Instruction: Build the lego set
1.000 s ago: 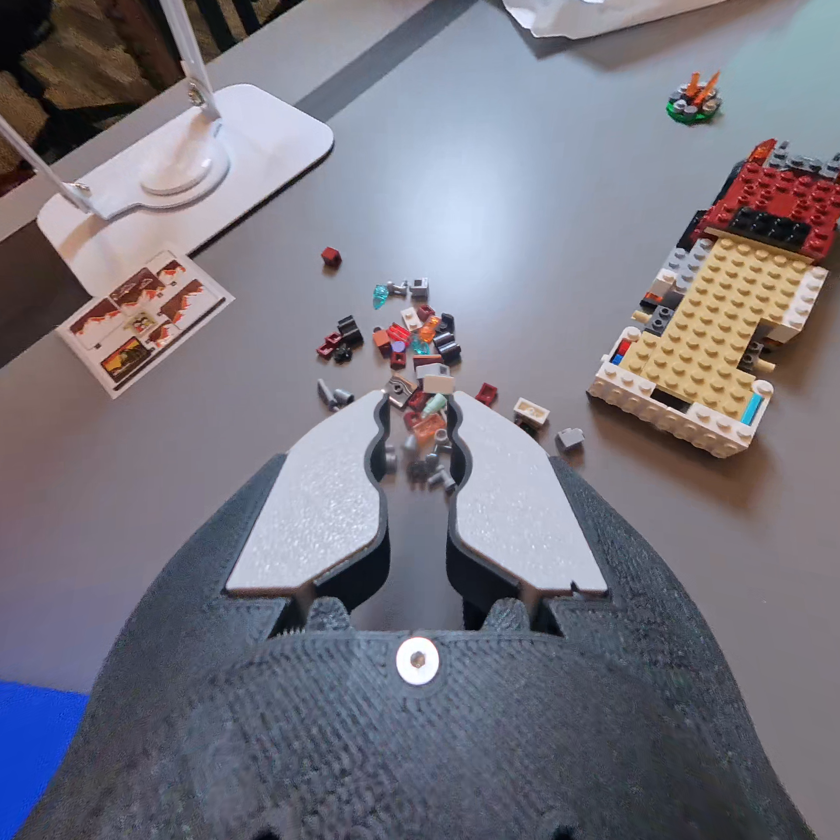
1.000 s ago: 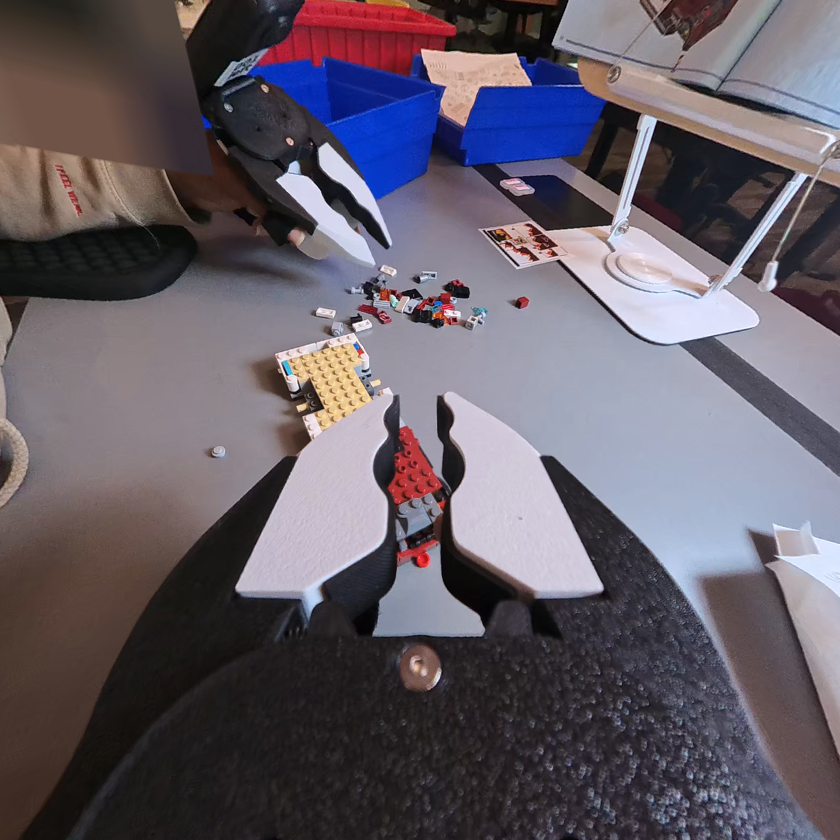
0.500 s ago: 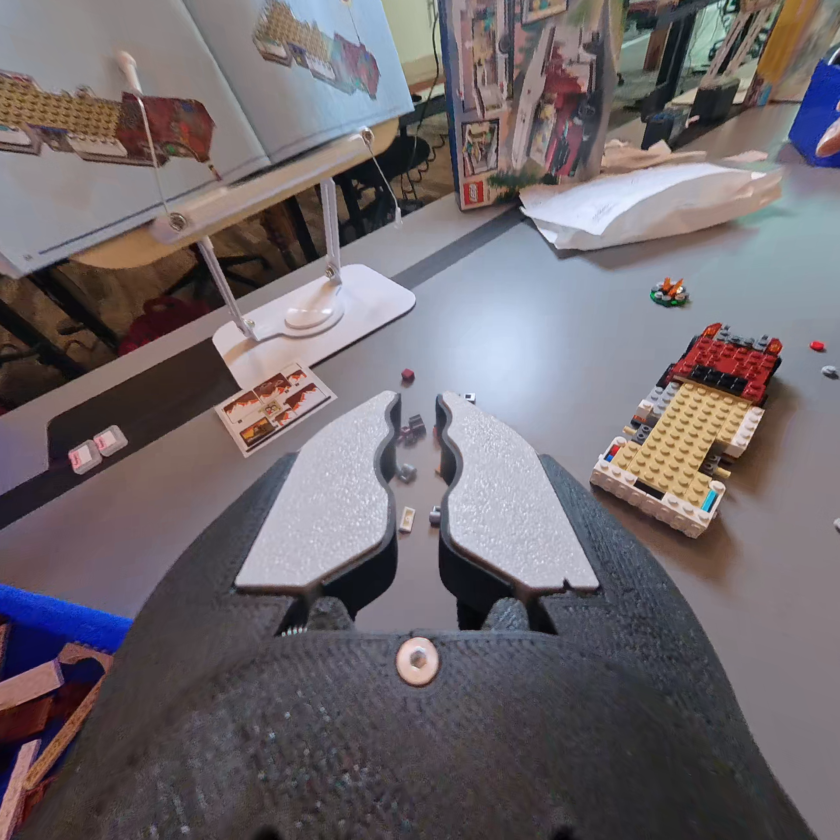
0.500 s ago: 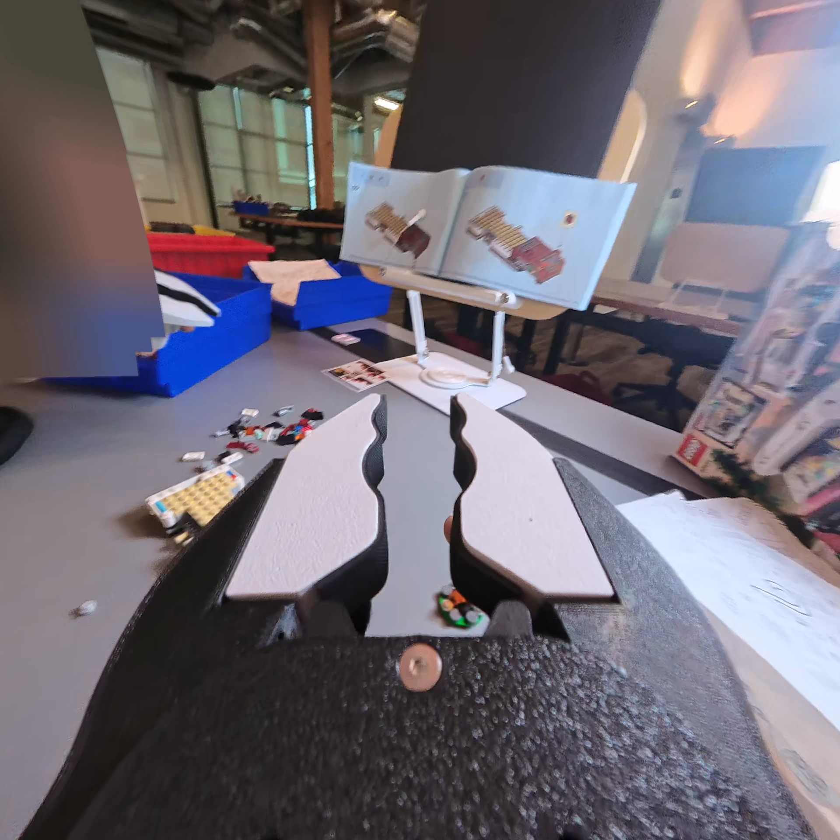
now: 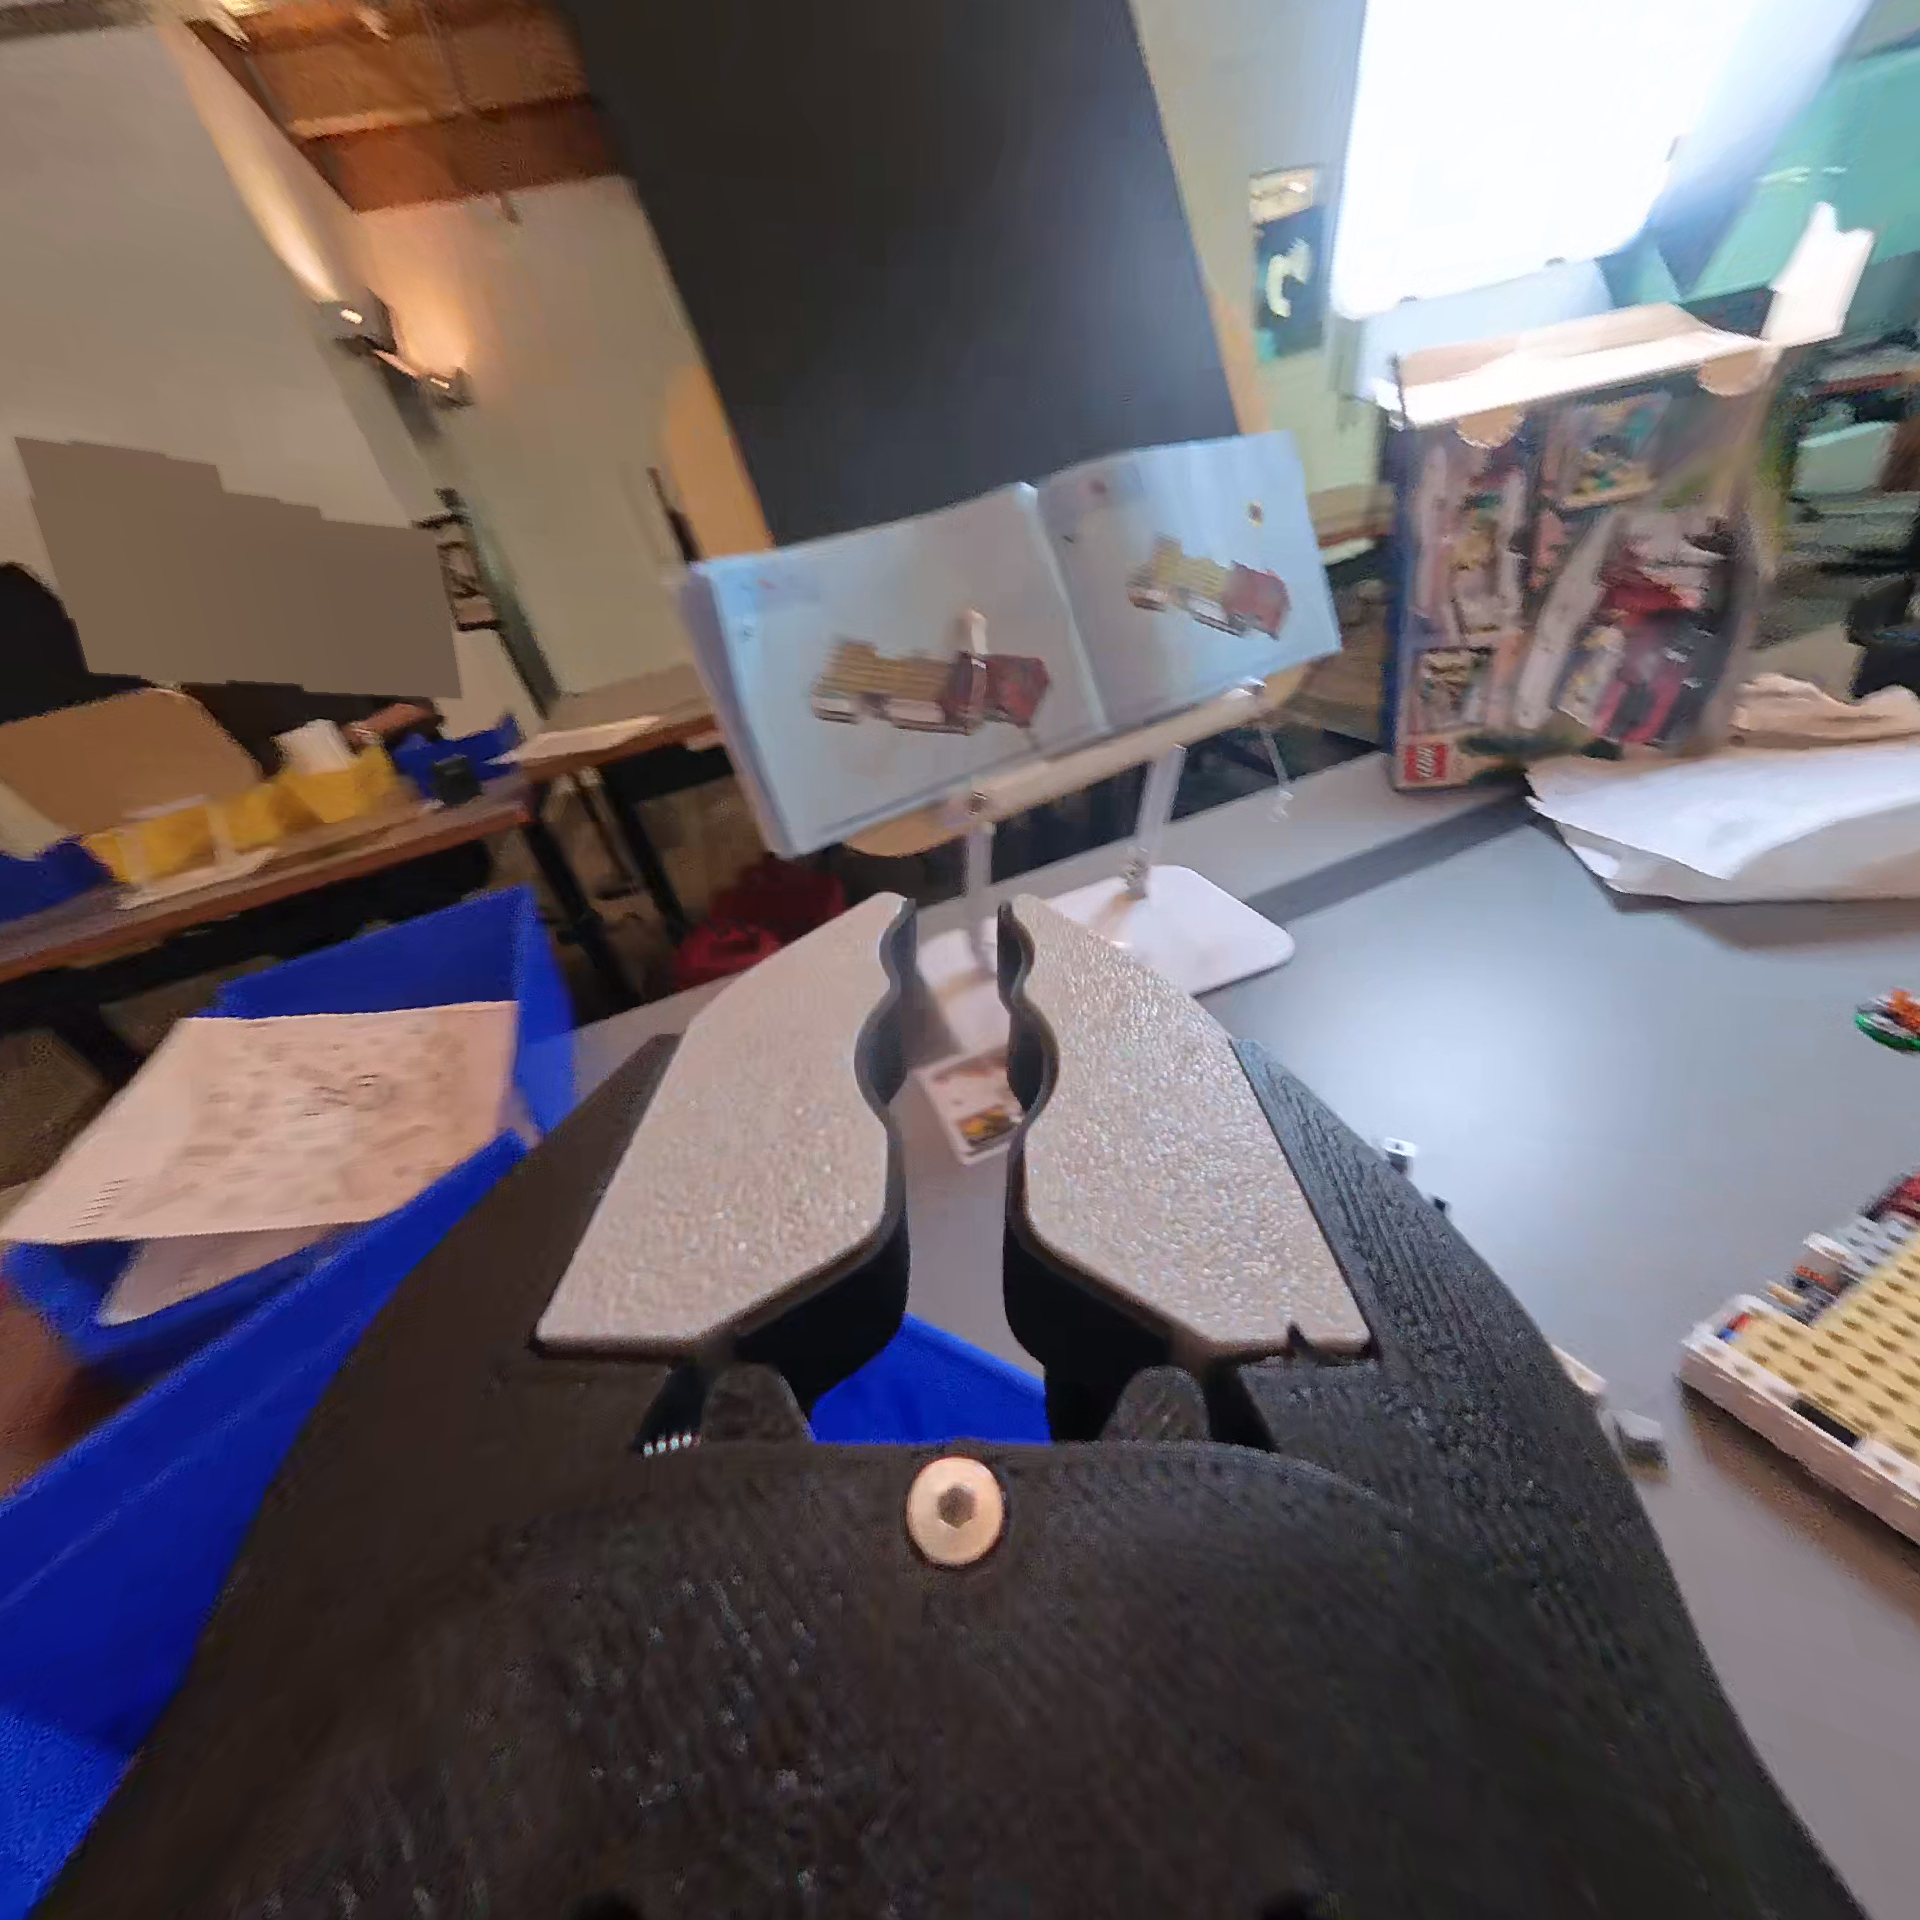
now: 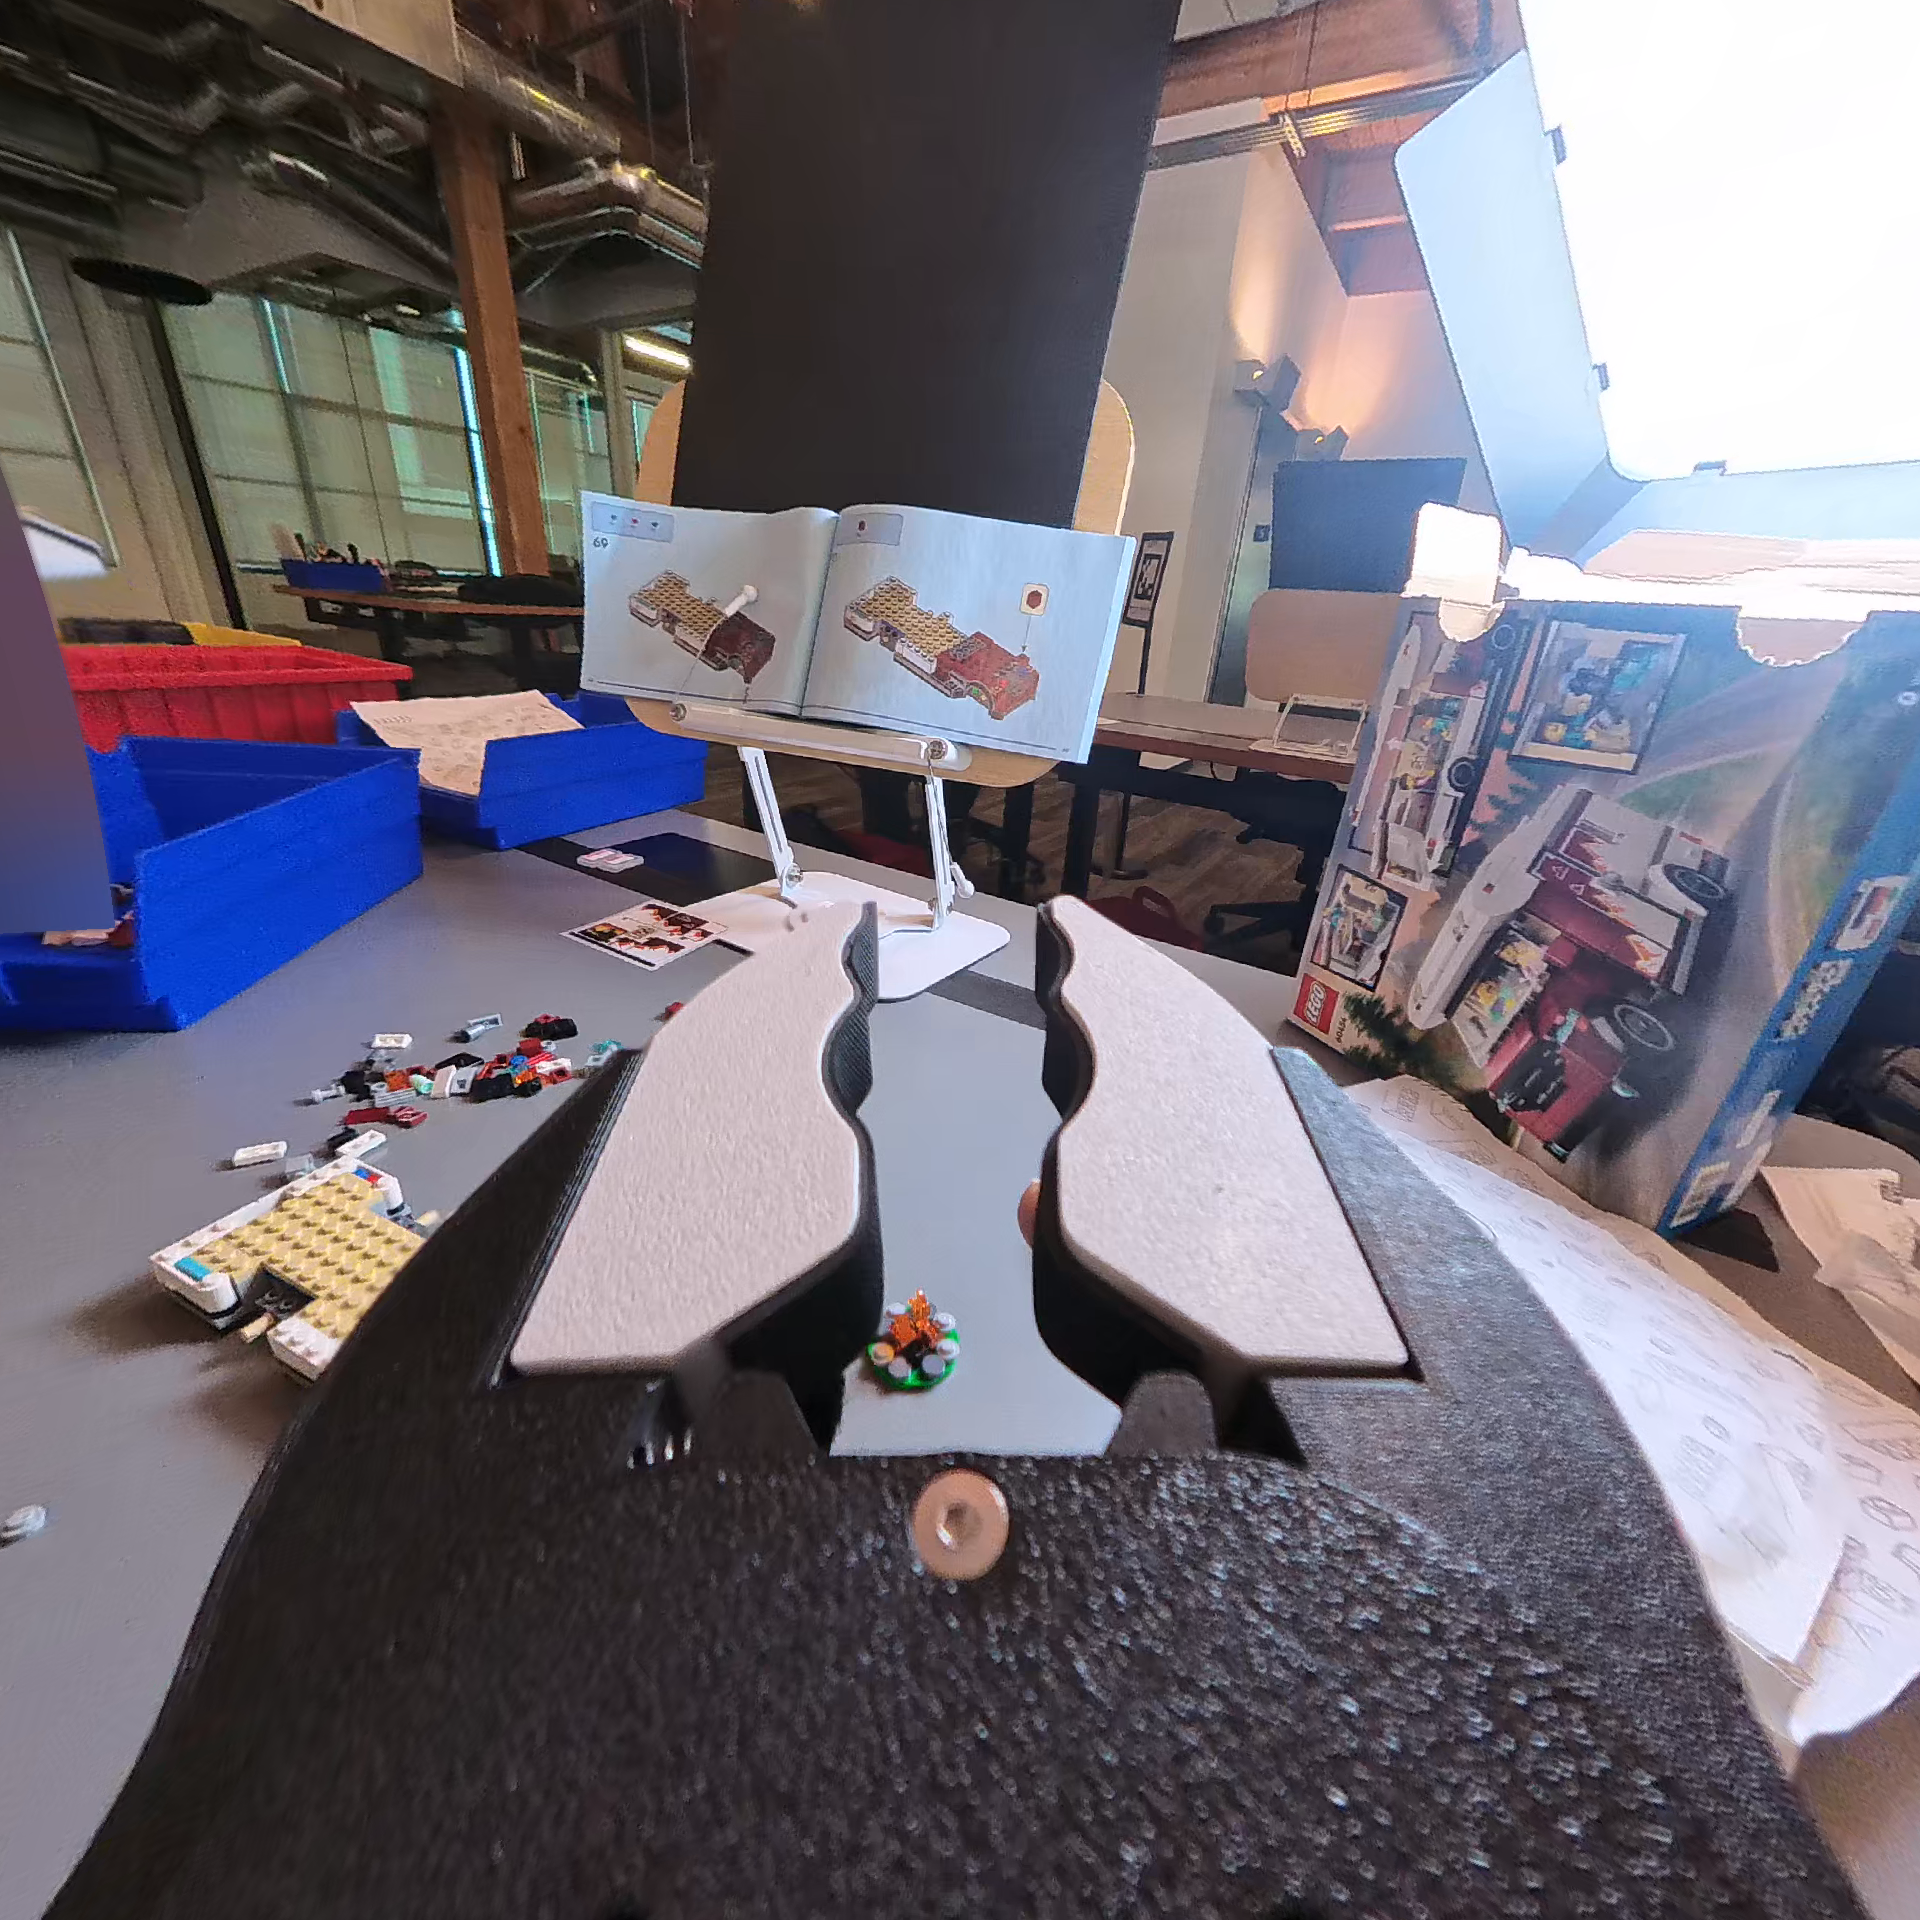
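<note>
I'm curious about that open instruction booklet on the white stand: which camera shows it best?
The right wrist view: the booklet sits sharp and nearly face-on, both pages and the stand unblocked. In the left wrist view the booklet is blurred and tilted, and the left gripper covers part of the stand's base.

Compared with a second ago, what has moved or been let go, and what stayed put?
Both grippers tilted up from the table toward the instruction booklet on its stand. The right gripper, earlier closed around the red end of the brick model, let go; its jaws now stand apart with nothing between them. The left gripper left the loose pieces, jaws narrow, nothing seen between them. Model, pieces, sticker sheet and small campfire piece stayed put.
</note>
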`<state>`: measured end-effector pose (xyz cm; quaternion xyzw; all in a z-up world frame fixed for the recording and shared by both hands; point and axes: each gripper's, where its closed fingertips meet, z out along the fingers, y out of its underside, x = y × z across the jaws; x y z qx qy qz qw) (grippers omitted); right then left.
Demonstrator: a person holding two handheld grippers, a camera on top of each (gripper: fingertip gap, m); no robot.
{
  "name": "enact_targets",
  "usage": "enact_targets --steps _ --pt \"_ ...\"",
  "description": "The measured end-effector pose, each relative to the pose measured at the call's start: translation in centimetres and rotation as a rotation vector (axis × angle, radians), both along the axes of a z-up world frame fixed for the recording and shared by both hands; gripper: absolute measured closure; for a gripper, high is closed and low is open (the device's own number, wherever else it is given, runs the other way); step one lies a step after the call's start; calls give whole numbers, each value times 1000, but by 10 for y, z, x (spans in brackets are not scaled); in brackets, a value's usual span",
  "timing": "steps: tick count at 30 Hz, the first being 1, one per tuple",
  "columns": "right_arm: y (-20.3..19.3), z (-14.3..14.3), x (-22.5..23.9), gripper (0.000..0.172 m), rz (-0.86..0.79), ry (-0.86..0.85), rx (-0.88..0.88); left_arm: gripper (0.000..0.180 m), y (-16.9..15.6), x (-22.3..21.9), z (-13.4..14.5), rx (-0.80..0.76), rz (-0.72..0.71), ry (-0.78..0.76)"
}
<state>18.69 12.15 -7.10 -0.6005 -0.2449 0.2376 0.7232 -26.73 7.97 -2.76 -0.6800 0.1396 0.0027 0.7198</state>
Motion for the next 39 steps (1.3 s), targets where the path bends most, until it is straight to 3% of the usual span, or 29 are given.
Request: enact_targets --steps 3,7,12,14,18,22,25,28,30,33,36,39 --pt "-1 -2 0 143 0 -13 1 166 -21 -62 32 46 176 23" --pt "-1 -2 -7 144 12 -35 -10 160 -34 -120 19 -144 247 51" --pt "-7 0 -25 145 30 -95 -2 159 -33 -151 -44 -504 189 242" --pt "-10 -1 -33 145 35 -123 0 153 -42 -139 -78 -686 72 305" --pt "-15 -4 -47 146 45 -168 -3 138 -83 -76 -142 -944 -255 381" --pt "-12 -7 -57 147 53 -177 -9 130 -104 -61 -201 -1060 -237 585" --pt "-7 -9 -65 147 75 -168 -18 149 -100 -75 -227 -1058 -131 770" --pt "-5 -8 -70 147 99 -166 -19 153 -106 -75 -221 -1042 -152 785" --pt "-4 -8 -68 147 101 -166 -21 152 -119 -68 -199 -1022 -219 711" --pt "-2 -8 -64 148 103 -148 -31 150 -135 -64 -139 -939 -280 603" --pt "-2 -12 -62 149 106 -126 -41 146 -126 -75 -79 -776 -231 529" --pt "-4 -13 -62 149 113 -112 -39 146 -118 -82 -88 -830 -211 532"
